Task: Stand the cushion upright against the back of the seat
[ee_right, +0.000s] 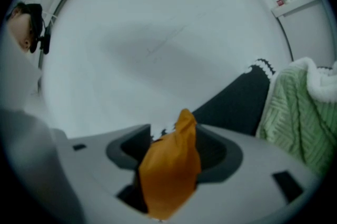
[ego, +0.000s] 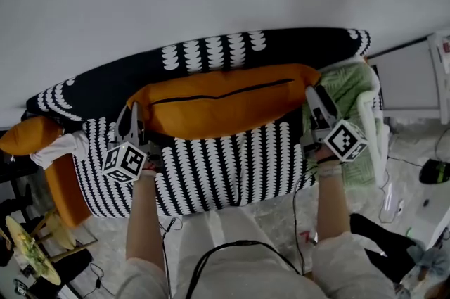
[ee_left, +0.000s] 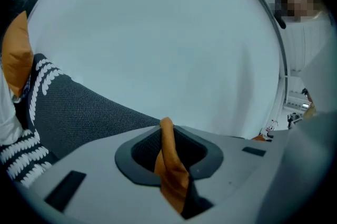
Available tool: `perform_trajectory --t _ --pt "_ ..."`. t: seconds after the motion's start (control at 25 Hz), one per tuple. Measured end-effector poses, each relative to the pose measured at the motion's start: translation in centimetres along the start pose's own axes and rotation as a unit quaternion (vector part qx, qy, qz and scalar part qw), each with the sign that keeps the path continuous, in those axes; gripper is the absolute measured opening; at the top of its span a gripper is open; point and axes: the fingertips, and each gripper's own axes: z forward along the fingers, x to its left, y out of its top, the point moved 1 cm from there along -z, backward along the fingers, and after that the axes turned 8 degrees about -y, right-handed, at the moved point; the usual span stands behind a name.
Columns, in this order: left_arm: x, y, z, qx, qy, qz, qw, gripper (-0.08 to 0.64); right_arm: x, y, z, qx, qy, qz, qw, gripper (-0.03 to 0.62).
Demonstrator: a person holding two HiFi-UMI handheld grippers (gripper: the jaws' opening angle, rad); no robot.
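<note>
A long orange cushion (ego: 225,107) with a black zip lies along the sofa's seat (ego: 211,171) and leans on the black-and-white backrest (ego: 211,55). My left gripper (ego: 131,118) is at its left end, shut on a thin fold of orange fabric (ee_left: 169,165) that stands between the jaws of the left gripper (ee_left: 166,133). My right gripper (ego: 315,99) is at the cushion's right end. Its jaws stand wide, and a puffed corner of the cushion (ee_right: 171,170) sits loosely between them in the right gripper view (ee_right: 176,128), with a dark gap beside it.
A green knitted blanket (ego: 351,90) with a white fleece edge is heaped on the sofa's right end (ee_right: 300,112). A second orange cushion (ego: 28,136) and a white cloth (ego: 60,146) lie at the left end. White wall behind; cables and clutter on the floor (ego: 415,178).
</note>
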Motion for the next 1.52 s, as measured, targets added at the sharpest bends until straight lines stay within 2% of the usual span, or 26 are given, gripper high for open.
perform_trajectory --t 0.36,0.6,0.88,1.04,1.28,1.36,1.52 --pt "0.5 1.4 -1.0 -0.009 0.002 0.036 0.9993 0.175 0.5 -1.5 -0.2 0.002 0.001 -0.004 1.0 0.255" --pt "1.2 1.3 -2.7 -0.004 0.026 0.049 0.9985 0.179 -0.2 -2.0 -0.7 -0.003 -0.021 -0.016 1.0 0.261" --pt "-0.1 1.8 -4.4 -0.02 0.018 0.055 0.9981 0.179 0.7 -2.4 -2.0 -0.013 -0.022 -0.061 0.998 0.259" --pt "-2.2 1.5 -5.0 -0.023 -0.019 0.062 0.9976 0.178 1.9 -2.9 -2.8 -0.017 -0.005 -0.078 0.997 0.253" --pt "-5.7 0.4 -5.4 -0.012 -0.082 0.054 0.995 0.172 4.3 -4.1 -4.4 -0.017 0.018 -0.086 0.996 0.098" --pt "-7.0 0.2 -5.7 -0.011 -0.102 0.05 0.9934 0.147 5.4 -4.7 -5.2 -0.014 0.026 -0.103 0.994 0.056" --pt "-8.9 0.3 -6.8 -0.01 -0.135 0.049 0.9896 0.052 7.9 -5.7 -7.1 -0.015 0.044 -0.121 0.992 0.026"
